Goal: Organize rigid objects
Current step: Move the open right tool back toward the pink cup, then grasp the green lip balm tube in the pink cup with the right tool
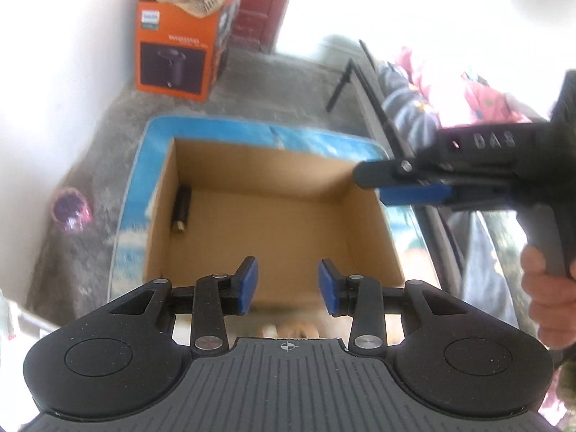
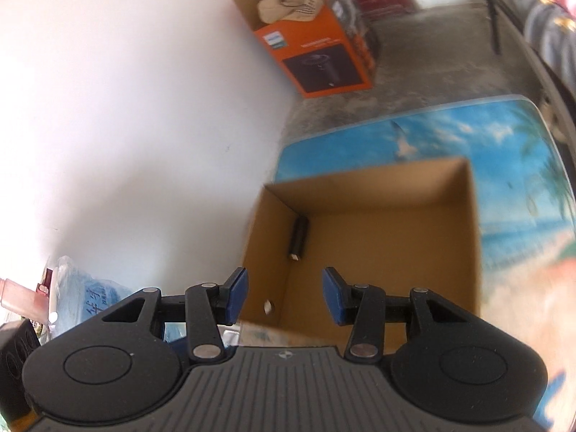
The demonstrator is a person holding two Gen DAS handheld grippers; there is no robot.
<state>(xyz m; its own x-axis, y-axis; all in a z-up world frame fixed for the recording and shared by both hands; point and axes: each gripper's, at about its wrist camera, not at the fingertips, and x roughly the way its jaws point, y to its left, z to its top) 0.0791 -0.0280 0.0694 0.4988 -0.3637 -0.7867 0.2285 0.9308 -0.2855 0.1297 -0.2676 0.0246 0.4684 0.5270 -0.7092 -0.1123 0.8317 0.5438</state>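
The box [image 1: 273, 216] holds one dark cylinder [image 1: 181, 207] against its side wall. Both the left gripper [image 1: 288, 286] and right gripper [image 2: 284, 297] hang released and empty above it. The next item is best set beside the cylinder.

Home interior, prob. a storage corner: bare concrete floor [image 1: 252, 82], white wall [image 2: 126, 108], orange appliance box [image 1: 180, 43] w/ rags, red door [image 1: 262, 3], beach-print tabletop [image 2: 504, 151], clothing pile [image 1: 450, 86] at right.

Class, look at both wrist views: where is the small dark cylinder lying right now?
The dark cylinder lies on the floor of the open cardboard box, against its left wall near the far left corner, in both views; neither tool touches it.
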